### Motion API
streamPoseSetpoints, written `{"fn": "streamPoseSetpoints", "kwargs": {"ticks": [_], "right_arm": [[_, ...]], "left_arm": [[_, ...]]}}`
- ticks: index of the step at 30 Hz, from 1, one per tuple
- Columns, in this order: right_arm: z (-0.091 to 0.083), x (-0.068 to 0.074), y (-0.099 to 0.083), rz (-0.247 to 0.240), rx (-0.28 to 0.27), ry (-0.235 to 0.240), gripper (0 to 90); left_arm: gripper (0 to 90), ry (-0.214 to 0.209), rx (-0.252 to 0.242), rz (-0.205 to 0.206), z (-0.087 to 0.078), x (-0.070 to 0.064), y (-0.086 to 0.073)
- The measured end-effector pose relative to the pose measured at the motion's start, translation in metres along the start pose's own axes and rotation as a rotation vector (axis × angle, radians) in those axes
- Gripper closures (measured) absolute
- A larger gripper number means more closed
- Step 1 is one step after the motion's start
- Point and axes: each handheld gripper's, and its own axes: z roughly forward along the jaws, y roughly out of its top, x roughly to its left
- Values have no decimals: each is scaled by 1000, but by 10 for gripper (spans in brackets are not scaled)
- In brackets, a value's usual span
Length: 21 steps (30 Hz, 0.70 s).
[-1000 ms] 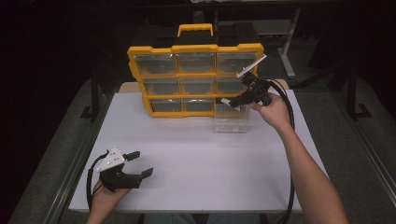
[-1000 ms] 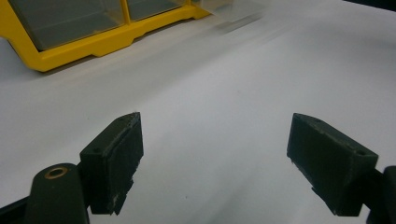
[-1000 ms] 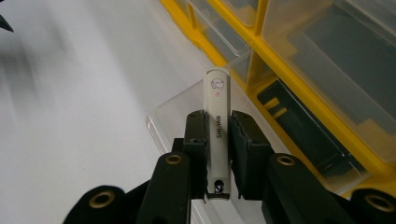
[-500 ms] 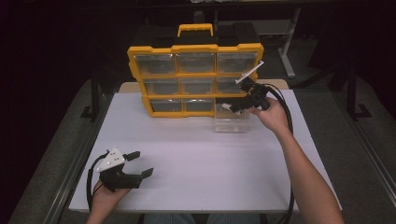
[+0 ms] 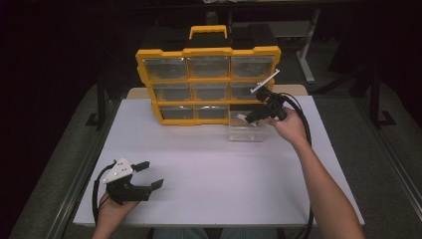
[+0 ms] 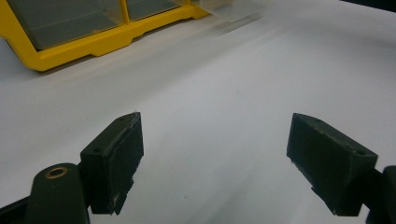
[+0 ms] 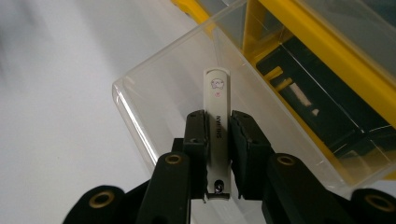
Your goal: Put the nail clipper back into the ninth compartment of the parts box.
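Nail clipper [image 7: 217, 122] between right gripper [image 7: 217, 135] jaws

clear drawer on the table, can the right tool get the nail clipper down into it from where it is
Probably yes. The right tool grips the nail clipper just above the clear drawer, whose top is open. Nothing lies between them, and the yellow organizer stands behind it, out of the path.

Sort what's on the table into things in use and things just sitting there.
In use:
- nail clipper, clamped in the right gripper
- clear drawer, out on the table beneath it
- yellow organizer, its bottom-right slot empty

Sitting by:
- left gripper, open, resting on the white table
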Motion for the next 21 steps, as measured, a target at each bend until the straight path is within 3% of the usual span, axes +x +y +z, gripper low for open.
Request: {"fn": "streamPoseSetpoints", "kwargs": {"ticks": [14,18,21], "right_arm": [[8,1,-1,2,13,5,749],[11,-1,-2,13,20,13,653],[8,1,-2,9,14,6,640]], "left_arm": [[188,-3,-2,0,0,0,0],[187,-2,-1,1,0,0,0],[188,-3,0,3,0,0,0]]}}
